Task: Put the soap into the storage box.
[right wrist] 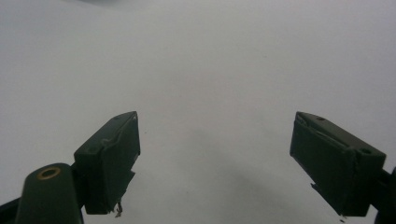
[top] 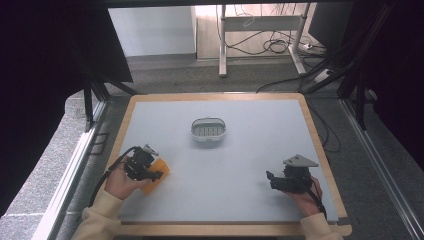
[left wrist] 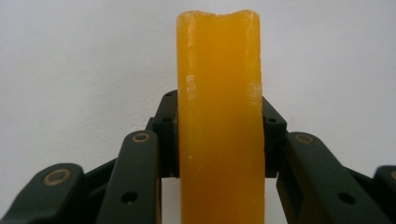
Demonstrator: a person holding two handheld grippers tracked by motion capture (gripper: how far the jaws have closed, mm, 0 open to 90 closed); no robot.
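Left tongs (top: 156, 174) sat at lower left of the high view, clamped on an orange soap bar (top: 156, 176) that lay low over the worktop (top: 250, 165), touching it or just above, couldn't tell. In the left gripper view the soap bar (left wrist: 219, 121) stood between the jaws with its long axis running straight away from the camera, along the tongs' own line, both jaws pressed on its long sides and the far end sticking well past the tips. The white soap dish (top: 209, 130) was at upper centre of the high view, well apart from the bar, up and to the right of the left tongs. Left hand (top: 120, 182) was the nearer one to it and already had the bar, so the carry probably goes up-right toward the dish, judged from layout only. Right tongs (top: 272, 179) were at lower right of the high view, jaws spread wide and nothing between them, confirmed in the right gripper view (right wrist: 215, 158) over bare worktop. The dish looked empty, with a ribbed floor.
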